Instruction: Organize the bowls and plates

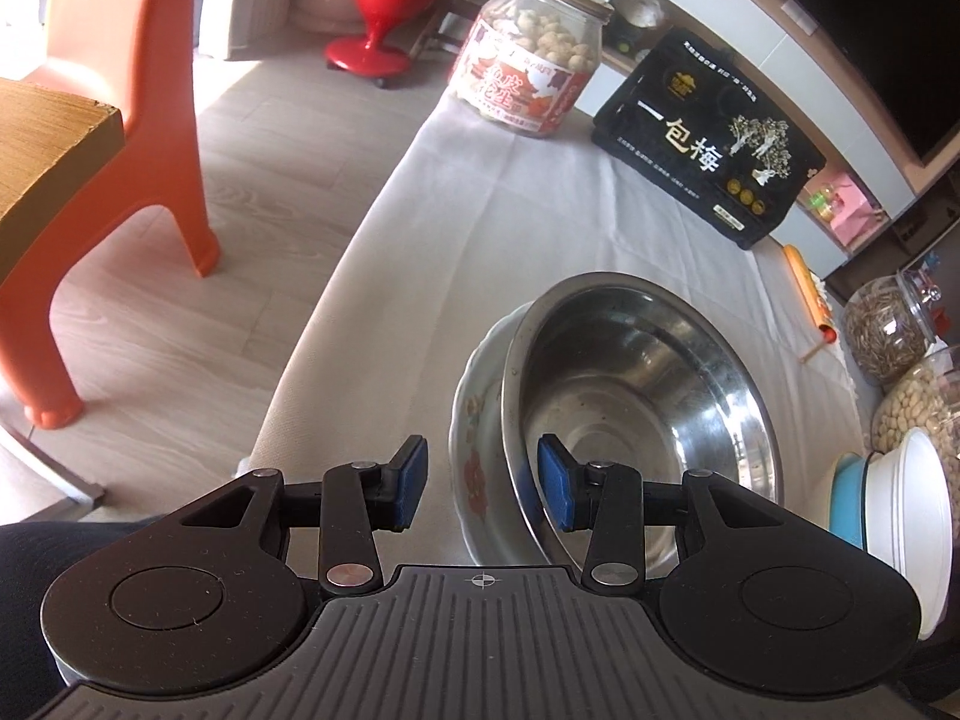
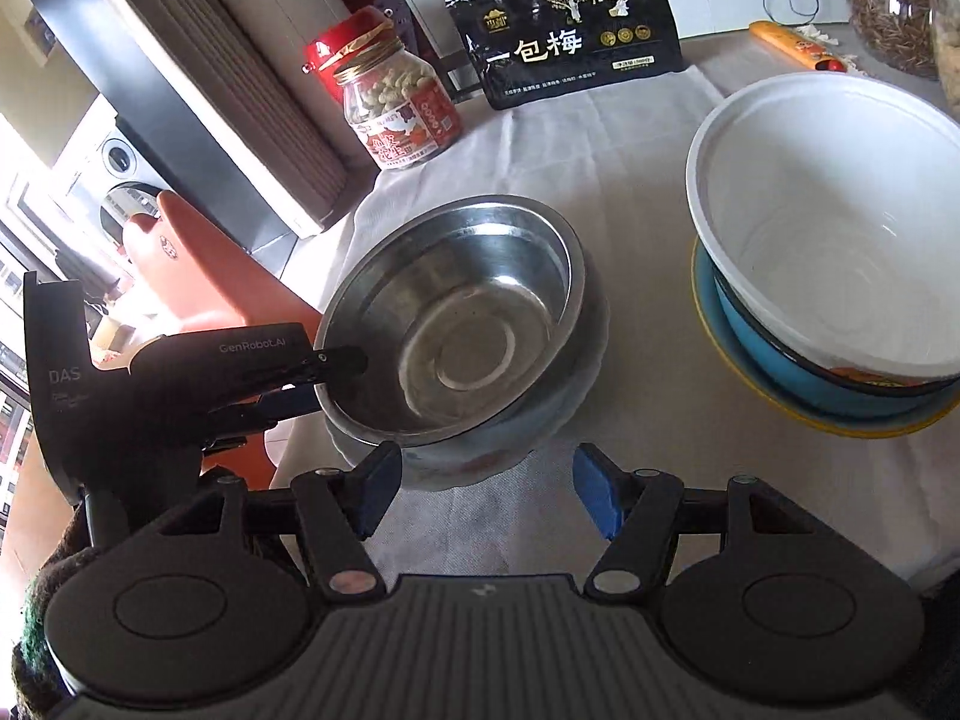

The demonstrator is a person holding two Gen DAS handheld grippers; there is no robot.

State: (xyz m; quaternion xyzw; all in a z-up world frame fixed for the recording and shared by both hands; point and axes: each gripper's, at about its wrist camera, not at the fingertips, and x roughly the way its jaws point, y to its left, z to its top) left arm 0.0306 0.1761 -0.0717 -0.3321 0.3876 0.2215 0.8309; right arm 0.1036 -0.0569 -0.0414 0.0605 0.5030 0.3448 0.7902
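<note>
Steel bowl nested in a floral bowl, mid-frame on the cloth-covered counter

The steel bowl (image 2: 456, 312) is empty, shiny and a bit scuffed, sitting tilted inside a white ceramic bowl (image 1: 480, 468) with red flower print. The left gripper (image 1: 483, 483) has its jaws spread, one blue pad inside the steel rim and one outside both bowls, not clamped. The right gripper (image 2: 486, 495) is released too, hovering low in the frame just in front of the pair. At right in the right wrist view, an empty white bowl (image 2: 840, 210) sits in a blue bowl (image 2: 774, 348) on a yellow-rimmed plate (image 2: 744, 384). Further back: a peanut jar (image 2: 396, 102) with a red and white label, a black pouch (image 2: 570, 24) reading "一包梅", and a seed jar (image 2: 888, 12) upper right. The left gripper body reads "GenRobot.AI" and "DAS".
</note>
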